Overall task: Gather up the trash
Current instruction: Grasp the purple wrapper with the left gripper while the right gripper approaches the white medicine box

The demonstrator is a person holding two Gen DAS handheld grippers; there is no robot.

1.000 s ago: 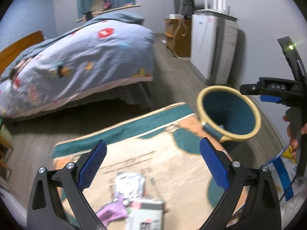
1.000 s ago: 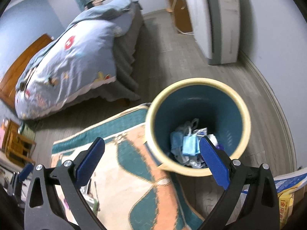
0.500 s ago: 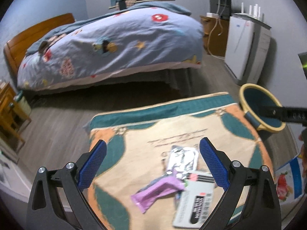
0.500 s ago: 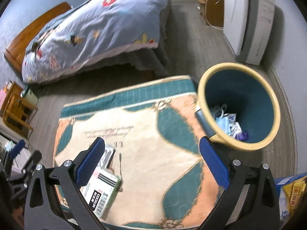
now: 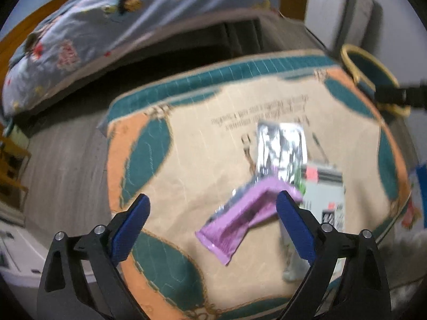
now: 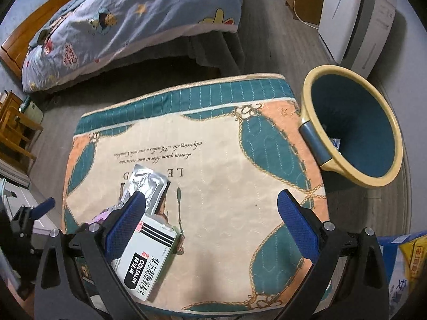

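On the patterned rug lie a purple wrapper, a crumpled silver foil pack and a white medicine box. My left gripper is open and empty, low over the rug, with the purple wrapper between its fingers. My right gripper is open and empty above the rug; its left finger overlaps the box and foil. The yellow-rimmed teal trash bin stands at the rug's right edge with trash inside.
A bed with a blue quilt stands beyond the rug. A white appliance is against the right wall behind the bin. Wooden furniture is at left. Printed bags lie at lower right.
Both grippers swung away from the bin toward the trash on the rug. The left gripper dropped lower, so the purple wrapper now sits between its fingers.
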